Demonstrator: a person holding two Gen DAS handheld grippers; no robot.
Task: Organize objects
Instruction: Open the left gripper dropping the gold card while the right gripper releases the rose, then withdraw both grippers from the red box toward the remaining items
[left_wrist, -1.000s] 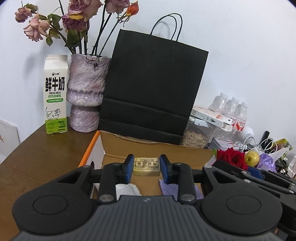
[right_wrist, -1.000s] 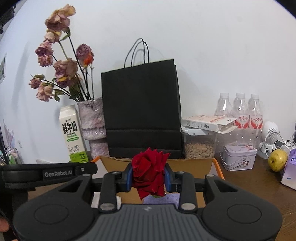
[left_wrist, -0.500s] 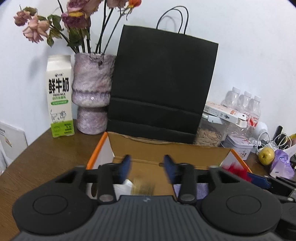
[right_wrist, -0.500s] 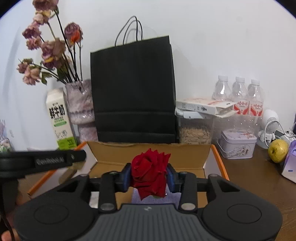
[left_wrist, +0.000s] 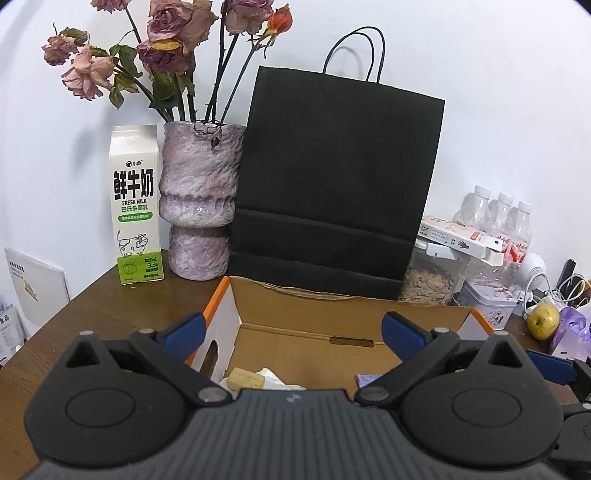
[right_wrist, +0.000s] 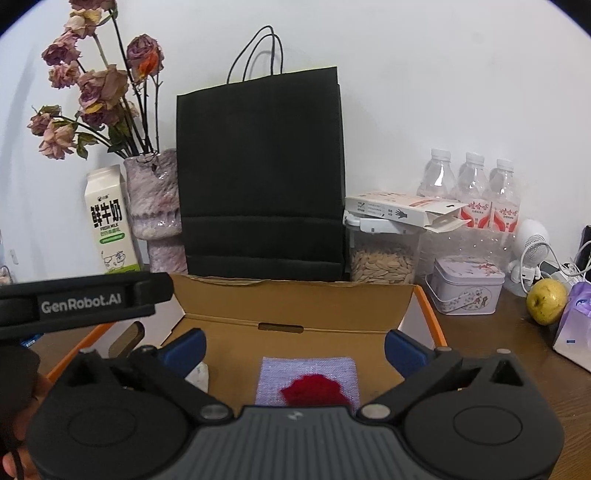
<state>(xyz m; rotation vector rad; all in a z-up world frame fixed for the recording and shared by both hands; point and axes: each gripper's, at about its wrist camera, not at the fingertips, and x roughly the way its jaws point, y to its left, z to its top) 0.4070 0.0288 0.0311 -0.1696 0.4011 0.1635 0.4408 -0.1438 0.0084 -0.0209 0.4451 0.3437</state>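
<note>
Both tools, left tool (left_wrist: 291, 328) and right tool (right_wrist: 293, 349), opening empty, dropped soap bar (left_wrist: 245, 379) and soft, crushable red rose (right_wrist: 314, 393) into cardboard box (right_wrist: 295, 295).

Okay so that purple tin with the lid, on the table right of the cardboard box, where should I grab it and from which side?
Probably best across its two long side walls, just under the lid, coming from above. The purple tin sits flat and upright beside the cardboard box. The seed container stands close behind it, and the box flanks its left, so a sideways approach looks cramped.

Rose (right_wrist: 314, 391) on cloth (right_wrist: 306, 369) in box (right_wrist: 295, 295), bag (right_wrist: 262, 173) behind
</note>
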